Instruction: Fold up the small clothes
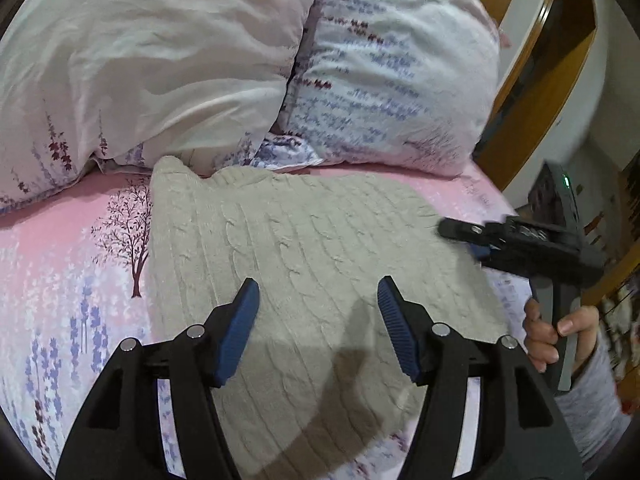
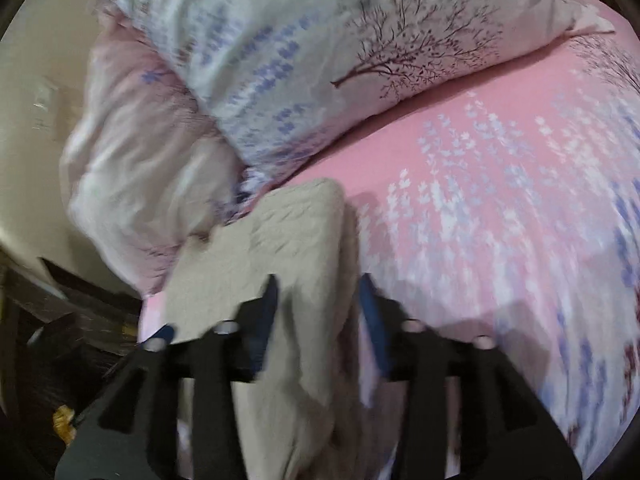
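A cream cable-knit sweater (image 1: pixel 304 264) lies folded flat on the pink floral bed sheet (image 1: pixel 60 280). My left gripper (image 1: pixel 318 292) is open and empty, hovering just above the sweater's near half. My right gripper (image 1: pixel 460 232) shows in the left wrist view at the sweater's right edge, held by a hand (image 1: pixel 552 332). In the blurred right wrist view the right gripper (image 2: pixel 318 296) is open, its fingers straddling the sweater's (image 2: pixel 280 248) raised edge without closing on it.
Two floral pillows (image 1: pixel 140 60) (image 1: pixel 392 72) lie at the head of the bed behind the sweater. A wooden bed frame (image 1: pixel 532 92) stands at the right. Dark furniture (image 2: pixel 60 320) sits beside the bed in the right wrist view.
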### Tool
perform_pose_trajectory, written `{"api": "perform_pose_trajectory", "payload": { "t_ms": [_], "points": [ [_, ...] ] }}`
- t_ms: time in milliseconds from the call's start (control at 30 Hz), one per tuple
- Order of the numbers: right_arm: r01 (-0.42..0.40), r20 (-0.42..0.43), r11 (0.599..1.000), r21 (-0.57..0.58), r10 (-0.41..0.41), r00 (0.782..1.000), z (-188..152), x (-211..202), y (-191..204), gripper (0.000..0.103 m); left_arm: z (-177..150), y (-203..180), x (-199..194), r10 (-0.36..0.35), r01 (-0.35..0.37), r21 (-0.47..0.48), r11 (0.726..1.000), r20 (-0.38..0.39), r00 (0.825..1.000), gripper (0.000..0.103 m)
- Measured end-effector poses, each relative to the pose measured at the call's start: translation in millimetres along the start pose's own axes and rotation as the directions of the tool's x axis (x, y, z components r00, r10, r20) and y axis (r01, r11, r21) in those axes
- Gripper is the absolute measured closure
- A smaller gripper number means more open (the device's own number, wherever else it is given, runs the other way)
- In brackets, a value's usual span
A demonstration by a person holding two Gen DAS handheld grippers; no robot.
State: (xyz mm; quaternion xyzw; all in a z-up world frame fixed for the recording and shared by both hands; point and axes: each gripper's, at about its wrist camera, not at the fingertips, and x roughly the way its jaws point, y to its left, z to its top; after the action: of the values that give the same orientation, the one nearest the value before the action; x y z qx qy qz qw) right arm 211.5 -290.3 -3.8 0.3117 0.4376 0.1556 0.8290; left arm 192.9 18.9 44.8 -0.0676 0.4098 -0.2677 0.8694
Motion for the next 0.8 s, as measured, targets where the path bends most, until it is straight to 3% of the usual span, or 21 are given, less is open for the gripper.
{"api": "perform_pose_trajectory", "payload": {
  "t_ms": [233,333,367,400,533,700,767,800],
  "points": [
    [-0.029,-0.040,0.997,-0.065,0.027,0.999,-55.6,-41.3,1.7,0.054,-10.6,10.1,-16.8,-0.002,0.003,-0.023,1.000,0.013,1.000,0.040],
    [-0.028,-0.066,0.995,-0.099,0.021,0.998,-70.4,-35.6,6.6,0.072,-11.0,9.0,-14.1,0.010,-0.010,-0.028,1.000,0.010,1.000,0.040],
    [-0.027,-0.069,0.992,-0.120,0.019,0.997,-73.6,-31.9,10.1,0.087,-11.0,8.3,-12.9,0.017,-0.016,-0.028,0.999,0.008,1.000,0.040],
    [-0.029,-0.070,0.991,-0.133,0.020,0.997,-75.7,-31.4,11.8,0.095,-11.2,7.6,-11.8,0.022,-0.021,-0.028,0.999,0.005,1.000,0.040],
    [0.012,0.037,0.993,-0.120,-0.007,0.999,-72.0,-46.3,10.3,0.096,-13.4,6.2,-9.4,0.036,-0.036,-0.025,0.999,0.004,0.999,0.040],
    [0.103,-0.012,0.989,-0.105,-0.105,0.994,-79.1,-22.3,6.5,0.096,-16.0,-2.1,1.3,0.110,-0.111,0.008,0.994,0.009,0.994,0.040],
    [0.142,0.008,0.980,-0.137,-0.143,0.990,-81.7,-21.7,13.8,0.094,-17.9,-10.5,0.6,0.159,-0.160,0.042,0.986,0.021,0.987,0.040],
    [0.173,0.026,0.971,-0.167,-0.171,0.985,-82.3,-24.2,20.2,0.089,-19.2,-13.2,-3.4,0.165,-0.166,0.044,0.985,0.031,0.986,0.040]
  ]
}}
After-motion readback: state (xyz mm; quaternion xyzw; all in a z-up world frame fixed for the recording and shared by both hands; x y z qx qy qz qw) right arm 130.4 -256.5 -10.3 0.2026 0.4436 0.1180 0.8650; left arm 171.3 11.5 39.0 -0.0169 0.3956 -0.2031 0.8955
